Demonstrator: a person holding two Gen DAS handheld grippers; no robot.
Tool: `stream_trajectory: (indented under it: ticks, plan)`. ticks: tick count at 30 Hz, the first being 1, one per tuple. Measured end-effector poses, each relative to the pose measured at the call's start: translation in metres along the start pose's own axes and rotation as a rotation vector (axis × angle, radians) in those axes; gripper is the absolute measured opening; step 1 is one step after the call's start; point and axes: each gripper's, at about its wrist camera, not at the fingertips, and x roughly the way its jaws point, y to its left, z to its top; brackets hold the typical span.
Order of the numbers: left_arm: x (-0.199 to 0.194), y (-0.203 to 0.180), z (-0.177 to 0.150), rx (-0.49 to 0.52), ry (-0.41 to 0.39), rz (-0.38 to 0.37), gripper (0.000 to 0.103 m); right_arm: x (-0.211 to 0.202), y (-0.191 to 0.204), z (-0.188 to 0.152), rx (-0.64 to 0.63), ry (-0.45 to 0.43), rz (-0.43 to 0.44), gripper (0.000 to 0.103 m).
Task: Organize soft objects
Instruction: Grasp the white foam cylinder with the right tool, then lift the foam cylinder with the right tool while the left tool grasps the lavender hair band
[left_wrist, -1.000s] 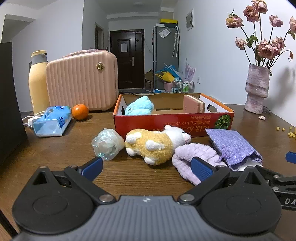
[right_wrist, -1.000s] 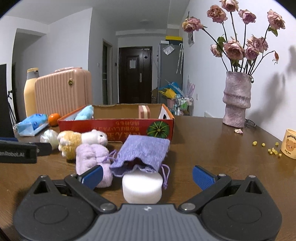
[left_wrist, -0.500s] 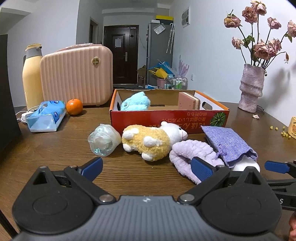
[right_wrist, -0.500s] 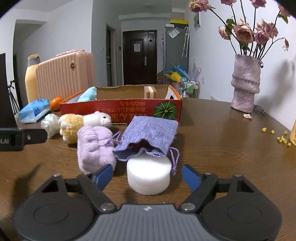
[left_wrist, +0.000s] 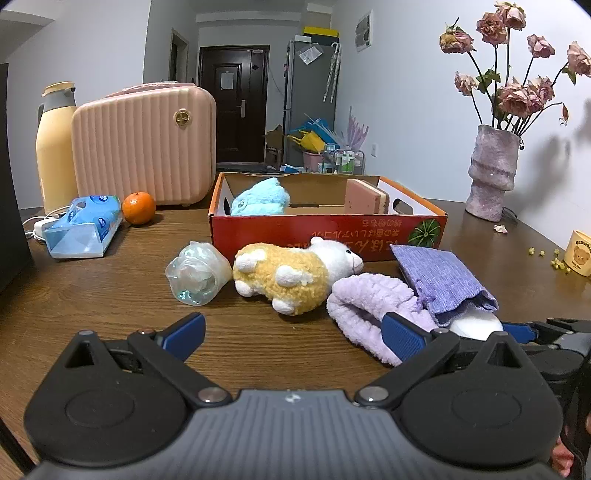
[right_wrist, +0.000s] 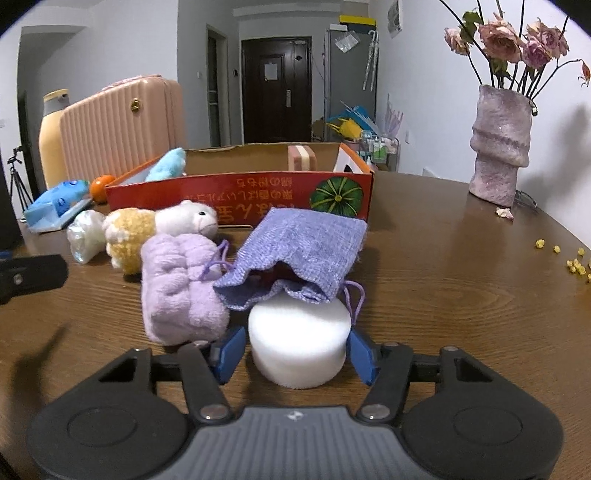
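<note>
While right gripper (right_wrist: 297, 352) jaws close around the white foam (right_wrist: 298, 341), left gripper (left_wrist: 291, 332) gapes over the brown table (left_wrist: 92, 295)

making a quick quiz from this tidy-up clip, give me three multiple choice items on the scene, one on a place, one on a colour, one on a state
1. Where is the blue plush?
A. inside the red box
B. on the pink suitcase
C. under the vase

2. What colour is the drawstring pouch?
A. green
B. purple
C. black

3. How is the left gripper?
A. clamped on the orange
B. shut on the pouch
C. open, holding nothing

Answers:
1 A, it sits behind the box's front wall.
2 B, its woven cloth is purple.
3 C, its blue pads stand wide apart over bare table.
</note>
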Motion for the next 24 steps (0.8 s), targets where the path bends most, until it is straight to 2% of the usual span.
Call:
stream_trajectory:
  ticks: [5, 10, 24]
  plan:
    - [0.001, 0.0, -0.001, 0.003, 0.004, 0.005, 0.103, -0.001, -0.001, 0.0, 0.007, -0.011, -0.001, 0.054]
    - [0.007, 0.0, -0.002, 0.003, 0.019, 0.018, 0.103, -0.012, -0.006, 0.001, 0.03, -0.064, 0.002, 0.053]
    - [0.016, -0.002, -0.004, 0.007, 0.033, 0.062, 0.103, -0.06, -0.035, -0.001, 0.156, -0.304, -0.032, 0.053]
